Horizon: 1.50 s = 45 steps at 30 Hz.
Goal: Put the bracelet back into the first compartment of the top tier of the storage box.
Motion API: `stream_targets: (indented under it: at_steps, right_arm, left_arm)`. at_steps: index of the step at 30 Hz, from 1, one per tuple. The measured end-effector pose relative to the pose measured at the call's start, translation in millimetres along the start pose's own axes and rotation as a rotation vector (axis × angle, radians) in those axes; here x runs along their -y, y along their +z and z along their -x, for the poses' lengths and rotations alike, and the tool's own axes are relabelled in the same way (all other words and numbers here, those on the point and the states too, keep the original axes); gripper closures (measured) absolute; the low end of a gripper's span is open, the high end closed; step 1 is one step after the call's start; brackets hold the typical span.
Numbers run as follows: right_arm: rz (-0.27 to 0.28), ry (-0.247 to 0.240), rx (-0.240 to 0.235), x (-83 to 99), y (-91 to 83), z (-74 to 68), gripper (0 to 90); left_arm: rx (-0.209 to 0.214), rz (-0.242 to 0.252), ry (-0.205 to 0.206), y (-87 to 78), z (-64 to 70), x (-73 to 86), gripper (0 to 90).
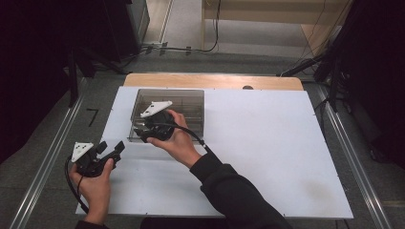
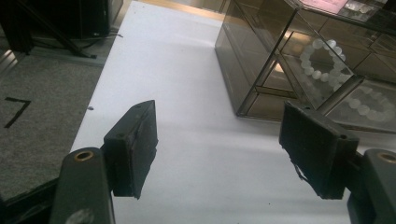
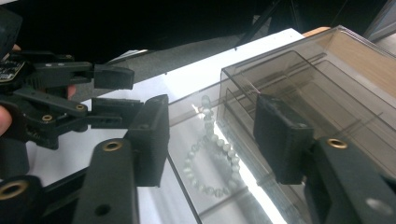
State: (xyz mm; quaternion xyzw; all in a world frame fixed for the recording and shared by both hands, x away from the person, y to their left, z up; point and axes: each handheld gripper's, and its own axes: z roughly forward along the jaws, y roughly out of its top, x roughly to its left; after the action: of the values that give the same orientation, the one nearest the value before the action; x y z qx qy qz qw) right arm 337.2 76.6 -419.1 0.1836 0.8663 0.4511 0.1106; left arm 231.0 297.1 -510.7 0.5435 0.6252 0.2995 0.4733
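Bead bracelet (image 3: 212, 156) in smoked box (image 3: 322, 79), between right hand-held gripper (image 3: 210, 135) jaws

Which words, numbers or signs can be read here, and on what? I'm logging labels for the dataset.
"7": a black mark shaped like this figure, on the grey floor left of the white table; it could be plain tape.
No readable text on the smoked clear box, the bead bracelet, the left gripper or the right gripper.

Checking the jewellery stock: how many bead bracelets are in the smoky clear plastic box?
2 in the left gripper view: one pale bead bracelet in a near compartment, another beside it. More may be hidden.
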Motion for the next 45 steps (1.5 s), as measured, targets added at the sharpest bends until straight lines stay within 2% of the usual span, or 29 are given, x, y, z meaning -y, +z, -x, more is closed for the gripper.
stream_targets:
  at_steps: [6,17,33,45]
  right_arm:
    - [0.023,0.013,-0.004,12.9,-7.9,6.4,38.2]
    - [0.084,0.057,-0.011,39.7,-41.3,19.1,32.8]
    - [0.129,0.125,0.049,89.1,-95.6,46.7,27.2]
    - [0.122,0.166,0.098,119.8,-125.2,60.1,24.6]
  left_arm:
    - [0.001,-0.002,0.002,-0.3,0.2,0.4,29.0]
    - [-0.001,-0.007,0.005,0.9,0.8,1.2,29.0]
    - [-0.003,-0.009,0.007,1.4,0.2,2.2,29.0]
    - [-0.007,-0.011,0.007,1.4,-0.2,2.4,29.0]
